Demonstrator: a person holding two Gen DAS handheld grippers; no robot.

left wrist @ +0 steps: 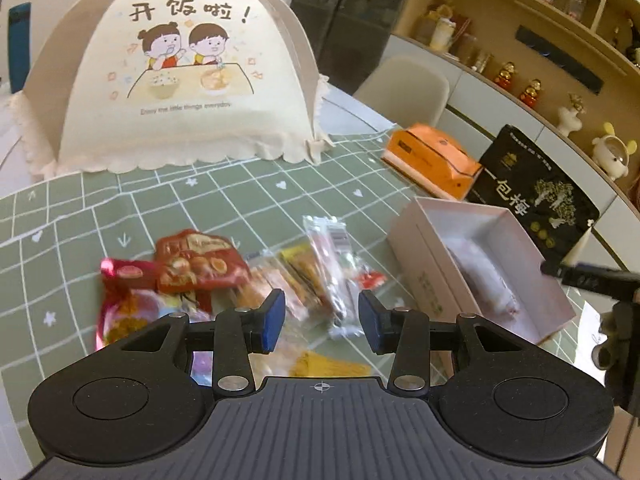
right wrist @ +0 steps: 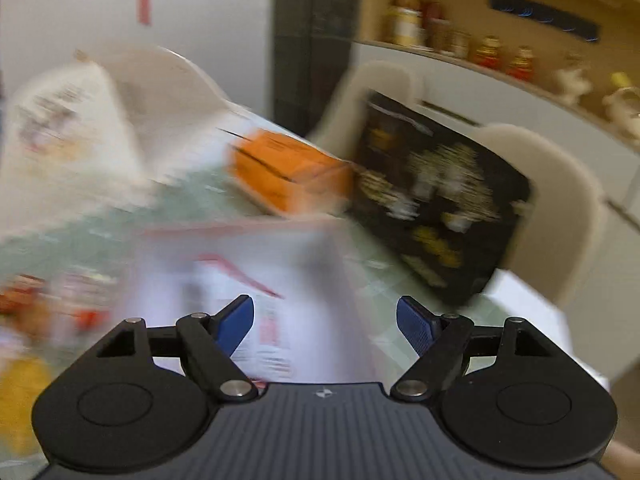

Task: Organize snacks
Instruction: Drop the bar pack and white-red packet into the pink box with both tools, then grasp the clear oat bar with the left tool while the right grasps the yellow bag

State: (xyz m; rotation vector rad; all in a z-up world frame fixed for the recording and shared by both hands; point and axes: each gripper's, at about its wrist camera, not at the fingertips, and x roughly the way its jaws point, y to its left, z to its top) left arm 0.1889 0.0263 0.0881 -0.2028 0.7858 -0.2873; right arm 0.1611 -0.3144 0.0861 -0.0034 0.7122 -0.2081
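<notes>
A pile of snack packets [left wrist: 256, 276] lies on the green grid tablecloth [left wrist: 248, 192], with a red packet [left wrist: 200, 264] on its left and a clear wrapped packet [left wrist: 328, 248] on its right. My left gripper [left wrist: 322, 320] is open and empty just above the near side of the pile. An open white box [left wrist: 424, 260] stands to the right with a pale wrapped snack [left wrist: 484, 276] inside. My right gripper [right wrist: 325, 324] is open and empty above that box [right wrist: 256, 280], whose inside shows blurred in the right wrist view.
A cream dome food cover [left wrist: 184, 80] stands at the back. An orange box [left wrist: 432, 160] and a black bag [left wrist: 528, 196] sit behind the white box; both appear in the right wrist view, the orange box [right wrist: 288, 172] and the bag [right wrist: 436, 200]. Beige chairs [right wrist: 560, 216] and shelves [left wrist: 520, 32] are beyond the table.
</notes>
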